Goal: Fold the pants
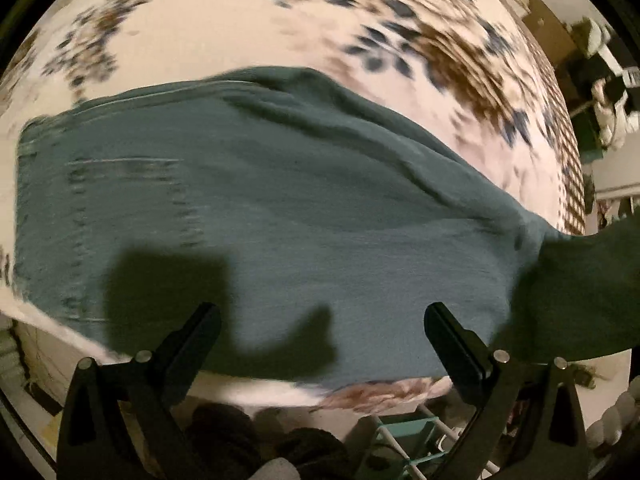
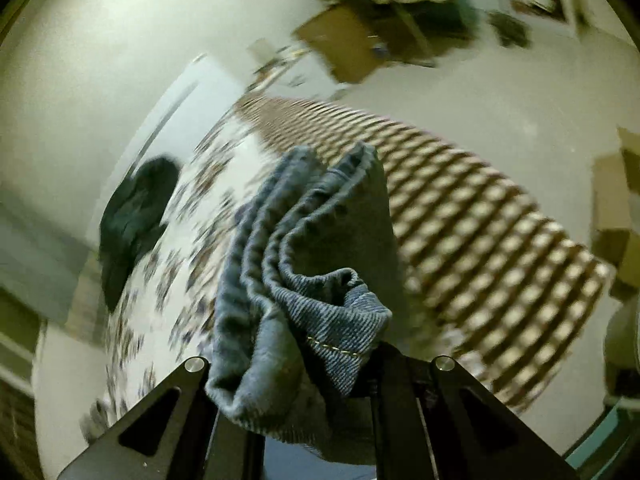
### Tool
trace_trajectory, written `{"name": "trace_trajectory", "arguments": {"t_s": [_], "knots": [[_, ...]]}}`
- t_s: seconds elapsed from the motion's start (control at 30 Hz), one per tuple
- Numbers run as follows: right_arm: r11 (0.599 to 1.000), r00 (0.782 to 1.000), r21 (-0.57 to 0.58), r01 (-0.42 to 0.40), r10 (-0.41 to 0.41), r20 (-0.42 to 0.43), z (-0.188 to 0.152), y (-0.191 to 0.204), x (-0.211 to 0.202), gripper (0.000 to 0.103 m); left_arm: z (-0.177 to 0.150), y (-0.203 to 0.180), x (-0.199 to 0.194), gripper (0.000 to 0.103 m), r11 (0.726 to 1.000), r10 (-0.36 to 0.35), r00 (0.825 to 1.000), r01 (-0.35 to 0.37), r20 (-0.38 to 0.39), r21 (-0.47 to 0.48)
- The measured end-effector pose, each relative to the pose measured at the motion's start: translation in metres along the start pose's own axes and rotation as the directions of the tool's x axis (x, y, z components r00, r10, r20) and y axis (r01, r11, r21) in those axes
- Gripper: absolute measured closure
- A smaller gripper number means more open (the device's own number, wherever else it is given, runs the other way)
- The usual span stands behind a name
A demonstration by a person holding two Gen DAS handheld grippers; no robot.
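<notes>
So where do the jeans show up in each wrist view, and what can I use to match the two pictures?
Left wrist view: the jeans lie spread across the middle, on the floral bedspread, beyond the open left gripper.
Right wrist view: a bunched hem of the jeans fills the lower centre, clamped in the right gripper.
Shared landmark: the bedspread's checked border.

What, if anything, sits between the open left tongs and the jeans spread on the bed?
Nothing visible. The left tongs hang open directly over the jeans, with only their own shadow on the denim; the right tongs already pinch a bunched end.
</notes>
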State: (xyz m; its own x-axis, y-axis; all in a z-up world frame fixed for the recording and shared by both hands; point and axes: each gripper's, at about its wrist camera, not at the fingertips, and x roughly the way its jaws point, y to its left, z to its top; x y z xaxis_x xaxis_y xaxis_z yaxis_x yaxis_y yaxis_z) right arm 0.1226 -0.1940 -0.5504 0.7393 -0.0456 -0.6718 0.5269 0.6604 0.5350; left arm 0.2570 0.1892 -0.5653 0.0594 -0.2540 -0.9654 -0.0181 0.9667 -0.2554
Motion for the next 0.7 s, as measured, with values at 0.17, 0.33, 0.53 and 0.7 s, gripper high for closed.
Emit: {"name": "trace_trajectory", "arguments": {"t_s": [0.17, 0.33, 0.53, 0.7], "knots": [[0.981, 0.993, -0.187, -0.047, 0.026, -0.115, -0.074, 0.092, 0.042, 0.094, -0.022, 0.045, -0.013, 0.000, 0.998, 0.021, 1.000, -0.021, 0.003, -0.063], [0.919, 0.967, -0.388, -0.070, -0.034, -0.254, -0.179, 0.151, 0.100, 0.094, -0.035, 0.101, -0.013, 0.000, 0.989, 0.055, 0.998, -0.056, -0.012, -0.140], [0.786, 0.946, -0.615, -0.060, -0.152, -0.286, -0.285, 0.181, 0.147, 0.094, -0.046, 0.143, -0.006, 0.000, 0.975, 0.081, 0.996, -0.086, -0.031, -0.203], [0.750, 0.938, -0.661, -0.034, -0.204, -0.279, -0.309, 0.190, 0.163, 0.094, -0.051, 0.152, -0.002, 0.000, 0.973, 0.083, 0.996, -0.088, -0.033, -0.215]]}}
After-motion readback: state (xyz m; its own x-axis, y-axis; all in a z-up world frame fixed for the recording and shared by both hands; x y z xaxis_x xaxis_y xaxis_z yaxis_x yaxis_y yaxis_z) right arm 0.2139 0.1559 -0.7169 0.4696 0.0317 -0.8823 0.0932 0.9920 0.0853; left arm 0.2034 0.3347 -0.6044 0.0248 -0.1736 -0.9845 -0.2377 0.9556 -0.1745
